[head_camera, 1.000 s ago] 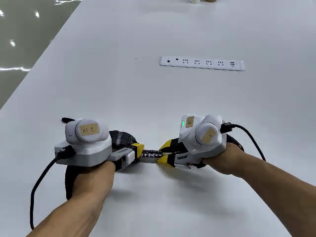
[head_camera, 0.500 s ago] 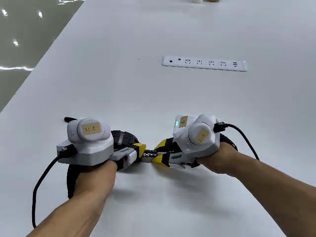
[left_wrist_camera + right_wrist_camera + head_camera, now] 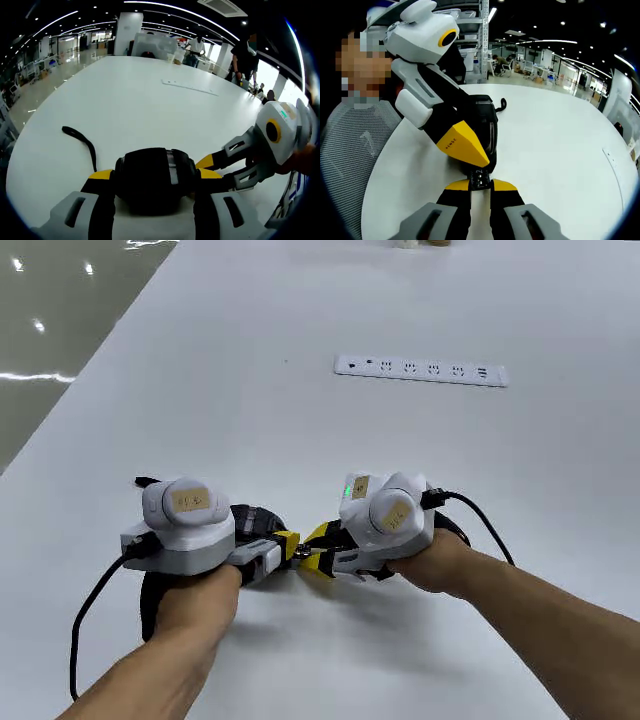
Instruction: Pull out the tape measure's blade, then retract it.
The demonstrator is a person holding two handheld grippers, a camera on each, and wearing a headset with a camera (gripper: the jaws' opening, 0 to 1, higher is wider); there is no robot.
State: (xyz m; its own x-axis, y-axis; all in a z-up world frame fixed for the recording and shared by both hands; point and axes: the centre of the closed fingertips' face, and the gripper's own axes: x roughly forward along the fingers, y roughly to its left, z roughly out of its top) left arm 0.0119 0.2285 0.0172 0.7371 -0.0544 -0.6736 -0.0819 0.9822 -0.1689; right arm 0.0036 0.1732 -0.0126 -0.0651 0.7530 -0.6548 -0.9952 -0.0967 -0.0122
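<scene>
Between the jaws of the left gripper (image 3: 283,544), the tape measure (image 3: 150,177) was clamped — its blade tip (image 3: 479,176) was pinched between those of the right gripper (image 3: 480,186).

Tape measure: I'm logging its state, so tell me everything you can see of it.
The tape measure is a round black case with a grey band, on the white table, clamped by the left gripper. Its black strap lies loose. The right gripper pinches the blade tip, barely out.
</scene>
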